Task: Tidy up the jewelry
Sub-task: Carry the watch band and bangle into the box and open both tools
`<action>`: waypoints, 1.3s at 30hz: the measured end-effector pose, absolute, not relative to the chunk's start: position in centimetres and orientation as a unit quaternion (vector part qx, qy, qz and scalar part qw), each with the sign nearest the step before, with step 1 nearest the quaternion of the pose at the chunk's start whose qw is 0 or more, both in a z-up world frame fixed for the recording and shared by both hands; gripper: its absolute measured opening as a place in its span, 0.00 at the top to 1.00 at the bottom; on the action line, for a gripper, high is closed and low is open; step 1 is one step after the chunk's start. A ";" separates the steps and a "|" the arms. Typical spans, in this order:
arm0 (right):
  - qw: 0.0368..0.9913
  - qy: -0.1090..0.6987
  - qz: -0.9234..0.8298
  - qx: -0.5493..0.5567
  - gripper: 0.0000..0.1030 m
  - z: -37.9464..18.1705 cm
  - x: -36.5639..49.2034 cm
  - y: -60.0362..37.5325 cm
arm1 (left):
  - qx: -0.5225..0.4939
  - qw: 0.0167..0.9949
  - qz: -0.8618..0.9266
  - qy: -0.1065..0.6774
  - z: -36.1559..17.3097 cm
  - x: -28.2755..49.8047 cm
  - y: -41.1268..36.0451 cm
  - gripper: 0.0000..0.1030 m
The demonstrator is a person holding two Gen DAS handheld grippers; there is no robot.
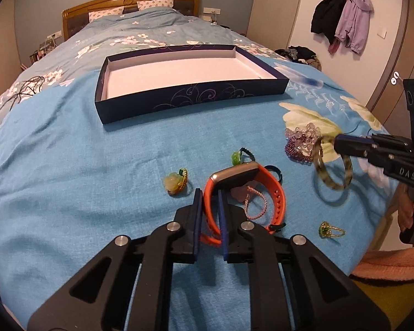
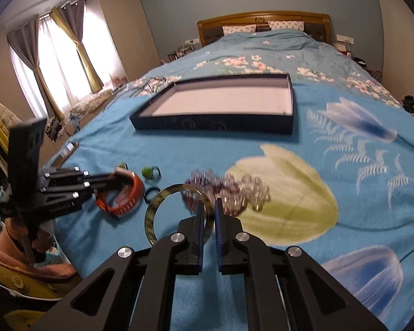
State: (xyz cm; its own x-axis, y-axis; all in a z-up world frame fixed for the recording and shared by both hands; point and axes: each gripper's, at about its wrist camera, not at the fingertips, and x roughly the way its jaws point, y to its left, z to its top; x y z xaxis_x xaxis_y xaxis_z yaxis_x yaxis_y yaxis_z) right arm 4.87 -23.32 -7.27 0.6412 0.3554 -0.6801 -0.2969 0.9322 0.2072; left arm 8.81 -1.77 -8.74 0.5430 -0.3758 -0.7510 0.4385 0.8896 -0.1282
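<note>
Pinching the orange watch band (image 1: 215,193) at lower centre, our left gripper (image 1: 209,201) is clamped on its strap; our right gripper (image 2: 209,209) nips the mottled bangle (image 2: 162,201) just left of centre. We see the dark tray (image 1: 190,98) lying well apart, upper centre, on the blue bedspread (image 1: 82,165).

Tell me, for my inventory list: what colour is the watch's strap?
Orange; the watch strap shows best in the left wrist view.

An orange watch band (image 1: 276,193), a mottled olive bangle (image 2: 157,207), a navy scroll-patterned box (image 1: 190,96) on blue floral bedding (image 1: 69,151).
</note>
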 end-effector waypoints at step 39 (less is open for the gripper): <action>0.900 0.423 0.101 0.010 0.95 -6.4 34.1 -21.9 | -0.035 0.892 -0.158 0.421 -5.1 37.5 -2.3 0.89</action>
State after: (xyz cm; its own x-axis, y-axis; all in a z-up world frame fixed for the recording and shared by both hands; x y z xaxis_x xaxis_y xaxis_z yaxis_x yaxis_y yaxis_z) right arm 34.07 -21.85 -6.44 0.6212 0.1895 -0.7604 -0.1733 0.9795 0.1025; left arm 37.49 -2.27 -5.14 0.5950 -0.3117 -0.7408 0.2527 0.9475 -0.1958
